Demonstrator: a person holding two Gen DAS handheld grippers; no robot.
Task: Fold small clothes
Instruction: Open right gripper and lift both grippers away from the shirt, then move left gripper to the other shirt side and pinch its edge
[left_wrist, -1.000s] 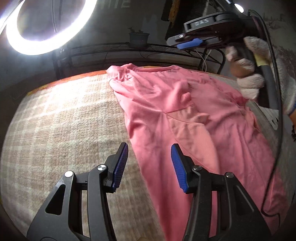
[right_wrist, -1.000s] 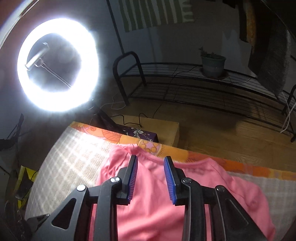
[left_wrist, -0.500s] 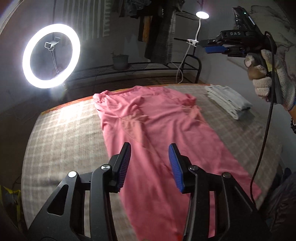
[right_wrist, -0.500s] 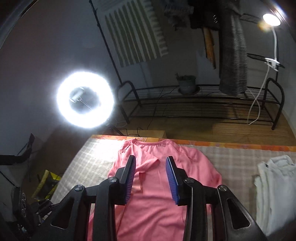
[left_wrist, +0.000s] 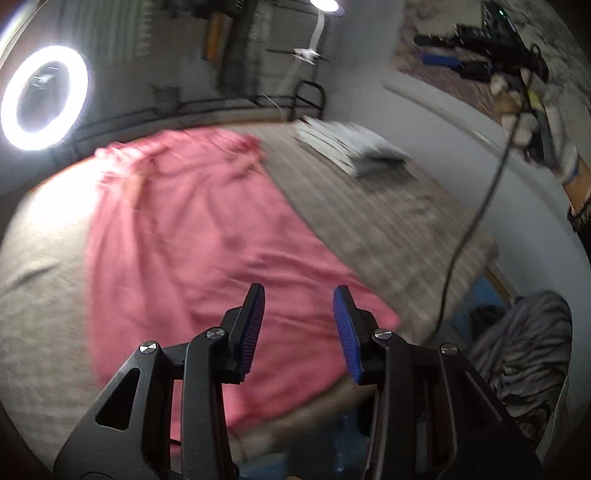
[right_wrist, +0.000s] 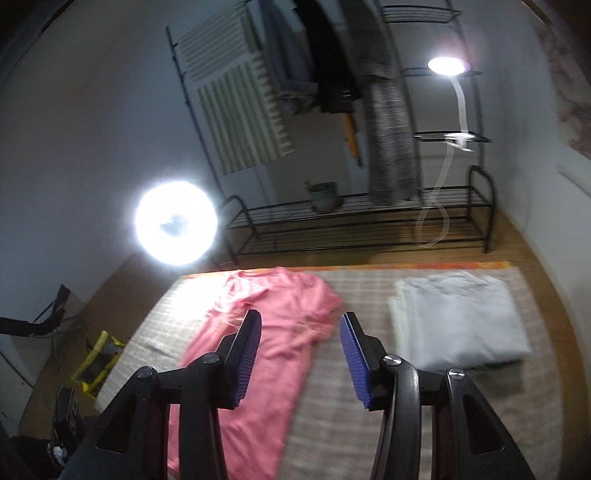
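Lying flat on the checked bed cover (right_wrist: 369, 424), the pink shirt (left_wrist: 192, 236) stretches lengthwise with its collar toward the ring light (right_wrist: 175, 221). Above the shirt's lower part the left claw (left_wrist: 297, 328) hangs with its blue pads apart and nothing between them. Higher up, the right claw (right_wrist: 301, 360) is also spread wide and empty, over the shirt's right edge. Beside the shirt sits a stack of folded white clothes (right_wrist: 458, 321).

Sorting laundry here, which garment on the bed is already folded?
The white folded garment, a neat stack; the pink t-shirt beside it lies spread flat.
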